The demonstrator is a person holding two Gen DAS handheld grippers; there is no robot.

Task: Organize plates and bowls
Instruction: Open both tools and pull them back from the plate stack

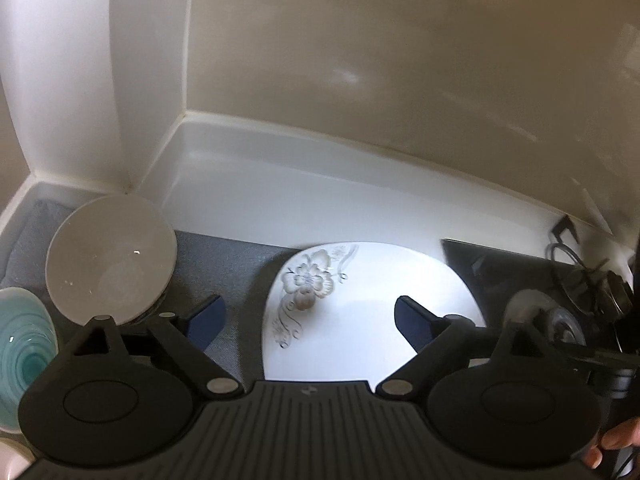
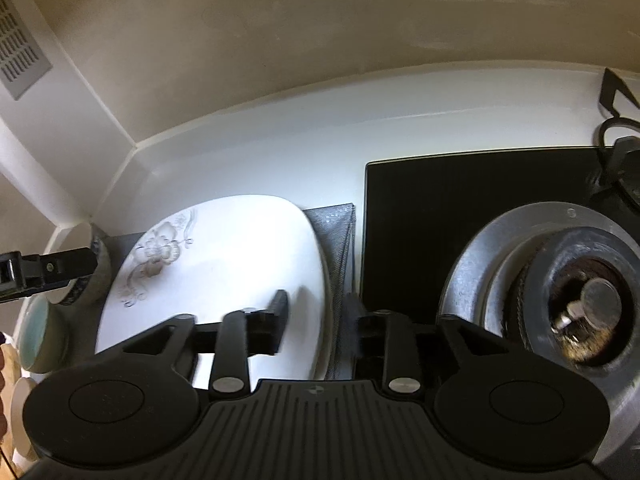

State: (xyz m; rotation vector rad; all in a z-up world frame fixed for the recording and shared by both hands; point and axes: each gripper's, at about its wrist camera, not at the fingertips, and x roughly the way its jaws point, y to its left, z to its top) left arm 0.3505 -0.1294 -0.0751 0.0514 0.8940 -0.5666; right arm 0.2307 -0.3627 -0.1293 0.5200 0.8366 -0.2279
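A white plate with a grey flower print (image 1: 360, 304) lies on a grey mat (image 1: 216, 264). My left gripper (image 1: 308, 320) is open just above the plate's left part and holds nothing. A white bowl (image 1: 112, 260) leans tilted at the left, with a teal swirl bowl (image 1: 24, 348) beside it. In the right wrist view the same plate (image 2: 224, 272) lies ahead. My right gripper (image 2: 320, 320) is open, its fingers straddling the plate's right rim. The left gripper's finger (image 2: 60, 268) shows at the far left, in front of a blue-patterned bowl (image 2: 96, 276).
A black stove top (image 2: 460, 216) with a metal burner (image 2: 568, 292) lies right of the mat. A cream wall and a white counter backsplash (image 1: 320, 168) run behind. A teal bowl (image 2: 40, 332) and more white dishes (image 2: 20, 420) sit at the left edge.
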